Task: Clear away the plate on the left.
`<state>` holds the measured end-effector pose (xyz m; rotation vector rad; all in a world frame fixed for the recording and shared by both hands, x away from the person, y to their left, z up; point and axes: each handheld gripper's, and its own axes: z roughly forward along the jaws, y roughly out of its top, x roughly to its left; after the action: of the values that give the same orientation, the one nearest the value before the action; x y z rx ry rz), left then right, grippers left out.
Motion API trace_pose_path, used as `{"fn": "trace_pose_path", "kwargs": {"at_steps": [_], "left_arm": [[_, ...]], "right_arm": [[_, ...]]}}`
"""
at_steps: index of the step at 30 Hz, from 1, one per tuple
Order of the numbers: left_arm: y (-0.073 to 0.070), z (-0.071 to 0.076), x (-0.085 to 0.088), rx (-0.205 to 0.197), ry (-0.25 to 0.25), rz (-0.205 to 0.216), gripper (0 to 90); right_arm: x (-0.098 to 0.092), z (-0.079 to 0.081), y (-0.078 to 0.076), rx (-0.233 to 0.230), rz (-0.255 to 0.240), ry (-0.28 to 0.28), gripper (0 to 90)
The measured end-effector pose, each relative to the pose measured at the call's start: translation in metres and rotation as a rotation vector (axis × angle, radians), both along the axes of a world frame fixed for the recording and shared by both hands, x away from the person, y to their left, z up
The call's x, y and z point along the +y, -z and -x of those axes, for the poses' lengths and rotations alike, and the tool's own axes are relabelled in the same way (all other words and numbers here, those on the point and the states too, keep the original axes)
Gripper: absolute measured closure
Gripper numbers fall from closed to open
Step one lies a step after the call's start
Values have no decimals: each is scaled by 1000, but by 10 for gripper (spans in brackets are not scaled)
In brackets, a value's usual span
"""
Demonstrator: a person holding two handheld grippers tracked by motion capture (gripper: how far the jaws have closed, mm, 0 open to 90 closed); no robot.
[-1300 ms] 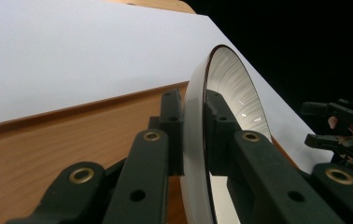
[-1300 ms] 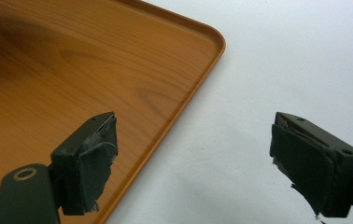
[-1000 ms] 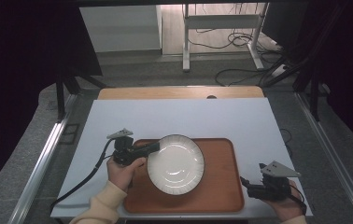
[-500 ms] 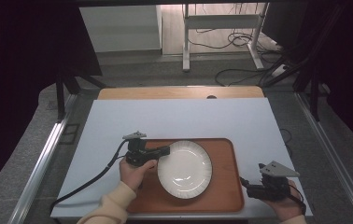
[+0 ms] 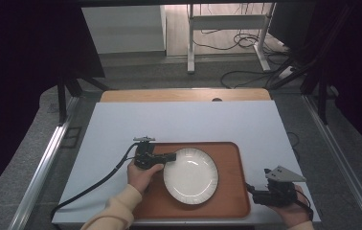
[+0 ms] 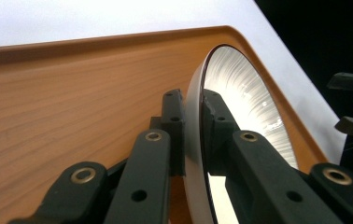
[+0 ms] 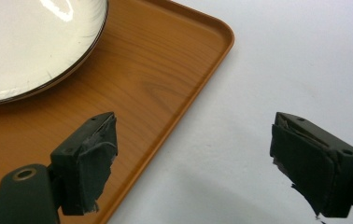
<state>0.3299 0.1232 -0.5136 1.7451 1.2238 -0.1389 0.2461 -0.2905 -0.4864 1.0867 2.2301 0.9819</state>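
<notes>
on the wooden tray, the white plate is lying flat, its left rim being pinched between the pads of the left gripper. off the tray's right corner, the right gripper is hovering over the white table, jaws spread wide and holding nothing.

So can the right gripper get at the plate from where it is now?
Probably yes. The right gripper sits open at the tray's right edge, with bare tray between it and the plate, though the left gripper already clamps the rim.
</notes>
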Motion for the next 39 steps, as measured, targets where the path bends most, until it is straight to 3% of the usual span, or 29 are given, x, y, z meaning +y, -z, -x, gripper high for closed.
{"fn": "trace_pose_path", "kwargs": {"at_steps": [2, 10, 12, 18, 23, 27, 32, 39], "left_arm": [[2, -1, -1, 2, 4, -34, 796], [10, -5, -2, 33, 26, -102, 678], [12, -5, -3, 47, 29, -112, 621], [6, -4, -1, 21, 15, -85, 468], [-1, -1, 1, -16, -1, -84, 389], [-7, 1, 4, -61, -5, -113, 345], [-17, 7, 11, -124, 3, -187, 323], [-35, 29, 23, -225, 21, -286, 278]], "right_arm": [[0, 0, 0, 3, -2, 1, 148], [1, -1, 1, 5, 4, -7, 148], [1, -1, 1, 7, 4, -7, 147], [0, -2, 2, 11, 1, -13, 147], [0, -4, 4, 16, -3, -13, 148], [-1, -6, 5, 20, -2, -17, 148], [-1, -9, 5, 23, -3, -25, 148], [0, -10, 5, 20, 4, -36, 148]]}}
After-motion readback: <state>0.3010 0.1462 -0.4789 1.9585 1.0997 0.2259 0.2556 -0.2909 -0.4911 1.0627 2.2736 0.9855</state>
